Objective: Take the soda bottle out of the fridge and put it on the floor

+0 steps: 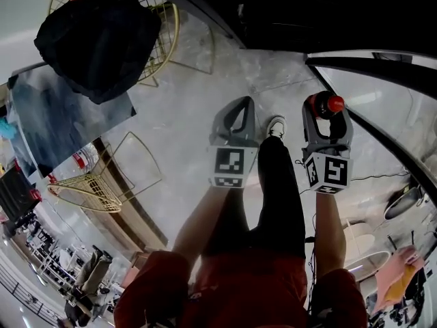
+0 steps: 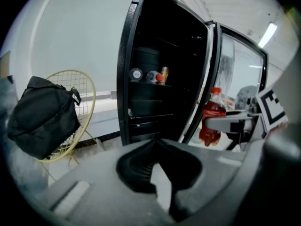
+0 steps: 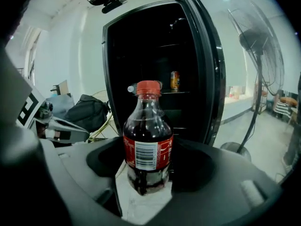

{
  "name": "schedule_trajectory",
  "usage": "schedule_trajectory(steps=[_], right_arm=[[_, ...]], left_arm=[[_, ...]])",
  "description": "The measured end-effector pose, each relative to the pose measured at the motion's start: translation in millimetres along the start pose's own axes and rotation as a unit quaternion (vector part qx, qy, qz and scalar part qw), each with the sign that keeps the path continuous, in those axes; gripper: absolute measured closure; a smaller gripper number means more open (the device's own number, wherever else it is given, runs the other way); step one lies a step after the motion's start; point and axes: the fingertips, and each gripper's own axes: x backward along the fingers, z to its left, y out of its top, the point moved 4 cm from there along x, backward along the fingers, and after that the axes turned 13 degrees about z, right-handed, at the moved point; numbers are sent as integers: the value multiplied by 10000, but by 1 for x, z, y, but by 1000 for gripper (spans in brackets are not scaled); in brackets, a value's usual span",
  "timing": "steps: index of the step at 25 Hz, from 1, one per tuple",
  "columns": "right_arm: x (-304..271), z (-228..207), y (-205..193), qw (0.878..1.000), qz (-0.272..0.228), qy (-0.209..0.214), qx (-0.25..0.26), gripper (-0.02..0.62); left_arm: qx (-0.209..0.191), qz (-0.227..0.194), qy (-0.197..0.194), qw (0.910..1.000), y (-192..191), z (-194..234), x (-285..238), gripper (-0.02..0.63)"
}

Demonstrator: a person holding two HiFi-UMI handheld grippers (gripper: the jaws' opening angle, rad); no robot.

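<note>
Right gripper view is filled at its centre by the right gripper (image 3: 146,167), whose jaws are clamped on the lower body of the soda bottle (image 3: 147,135). The bottle is held upright, with its red cap at the top and its red label and barcode turned to the camera. Dark drink is seen through the clear wall. The bottle is carried in the air in front of the fridge (image 3: 141,51), outside the cabinet, and pale floor is seen beneath its base. The fridge door (image 3: 211,79) is swung open at the right. An orange can (image 3: 174,80) is seen standing on a shelf inside the dark cabinet. A standing fan (image 3: 256,44) is seen beyond the door, further right.

The left gripper (image 2: 155,147) is seen with its jaws brought together at the tips and nothing between them. It is held beside the right gripper, apart from it, above the floor (image 1: 184,108). A black bag (image 2: 41,119) is set on a yellow wire chair (image 2: 84,86) to the left of the fridge. In the head view both grippers are seen side by side, with the person's white shoe (image 1: 276,125) between them.
</note>
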Motion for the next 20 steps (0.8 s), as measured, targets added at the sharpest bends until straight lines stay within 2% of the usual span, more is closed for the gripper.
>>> schedule_trajectory(steps=[5,11,20], right_arm=[[1,10,-24,9994,297,181,65,295],[-4,23,-34,9985,403,327,-194,295],[-17,42,-35,9967,454,667,-125,295]], left_arm=[[-98,186,-17,9998,-20,-2,4,606],[2,435,-96,9990,-45,3,4,606],[206,415,-66,9989,-55,13,5,606]])
